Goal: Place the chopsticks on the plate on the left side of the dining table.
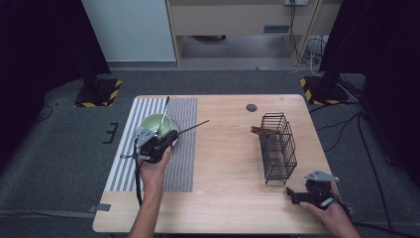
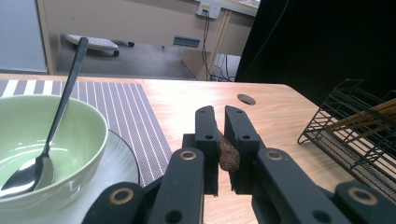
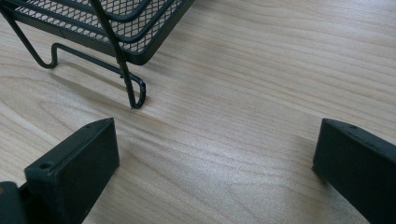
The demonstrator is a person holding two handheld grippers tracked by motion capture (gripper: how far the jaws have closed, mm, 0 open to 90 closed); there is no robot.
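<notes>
- The left gripper's (image 2: 219, 140) fingers (image 2: 206, 135) are closed on a brown chopstick (image 1: 194, 126), just right of the green bowl (image 1: 157, 124).
- The bowl, on the striped placemat (image 1: 183, 163), already holds a spoon (image 2: 51, 135).
- More chopsticks (image 1: 262, 132) lie in the wire basket (image 1: 280, 148), far right of the bowl.
- The right gripper's (image 1: 299, 194) fingers (image 3: 77, 168) stand open and empty; the held chopstick looks not yet set down.

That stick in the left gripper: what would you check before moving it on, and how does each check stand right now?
1. Left gripper clamped on the stick: ok, jaws shut on its dark end.
2. Stick clear of the bowl: cannot tell; in the high view it passes close by the rim.
3. Spoon settled in the bowl: ok, leaning on the rim.
4. Basket upright on the table: ok.
5. Right gripper open and apart from the basket: ok.
</notes>
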